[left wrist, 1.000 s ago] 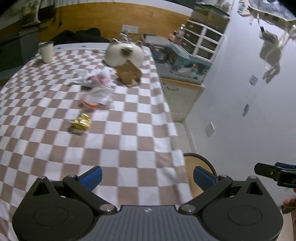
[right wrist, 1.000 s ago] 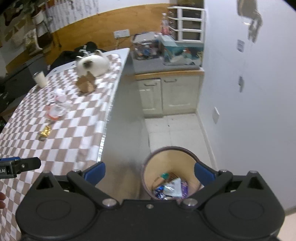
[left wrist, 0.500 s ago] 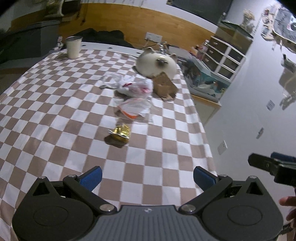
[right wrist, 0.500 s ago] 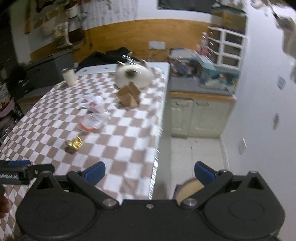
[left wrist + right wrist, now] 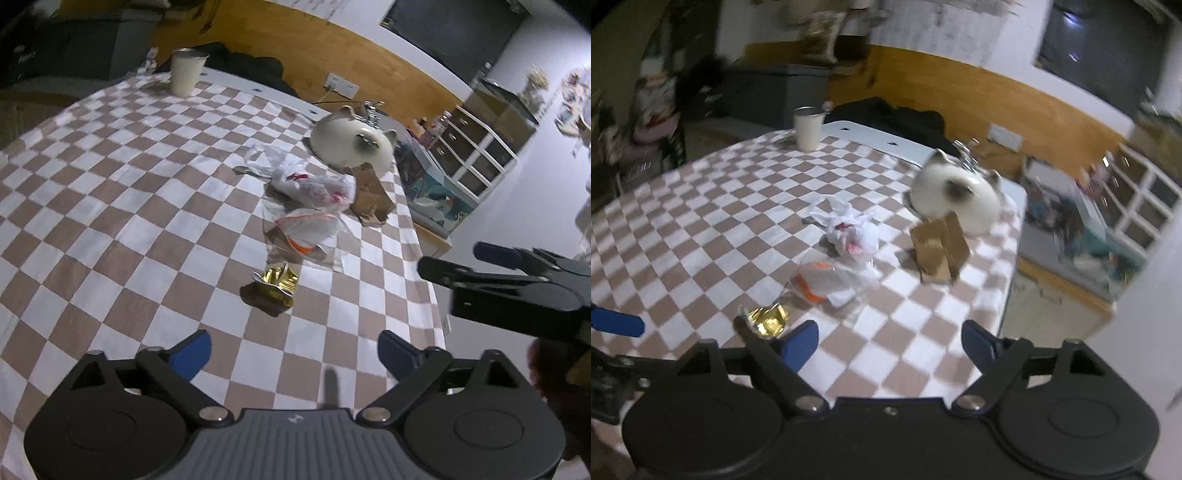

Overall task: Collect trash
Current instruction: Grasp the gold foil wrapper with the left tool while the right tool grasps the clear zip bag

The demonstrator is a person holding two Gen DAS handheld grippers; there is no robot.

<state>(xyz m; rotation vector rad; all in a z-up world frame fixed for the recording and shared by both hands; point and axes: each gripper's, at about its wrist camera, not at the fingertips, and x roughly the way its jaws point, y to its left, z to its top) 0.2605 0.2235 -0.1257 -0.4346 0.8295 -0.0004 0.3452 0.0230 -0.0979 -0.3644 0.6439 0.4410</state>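
Swinging in over the tabletop (image 5: pixel 92 177), draped in its brown-and-white checkered cloth, both grippers have left the round wooden trash bin that filled the right wrist view a second ago; the bin is now out of frame.

- Left gripper (image 5: pixel 291 352): jaws spread, nothing between them, just been narrowing a little. Right gripper (image 5: pixel 888 339): same, spread and empty, narrowing more.
- Crumpled gold foil wrapper (image 5: pixel 275 282): nearest piece of trash, lying ahead of the left jaws, toward the tabletop's right edge. In the right wrist view it sits just off that gripper's left finger.
- Clear plastic bag with orange strip (image 5: pixel 308 230), then knotted white plastic bag with red print (image 5: pixel 314 184), further along the same edge.
- Torn brown cardboard carton (image 5: pixel 371 201) against the white cat-shaped ornament (image 5: pixel 351 144), near the far right corner.
- Pale metal cup (image 5: pixel 186 72) at the far edge, well apart.

Judgement: a drop-off looks finished and a fresh pick is beginning, foil wrapper likeliest. Four pieces remain.
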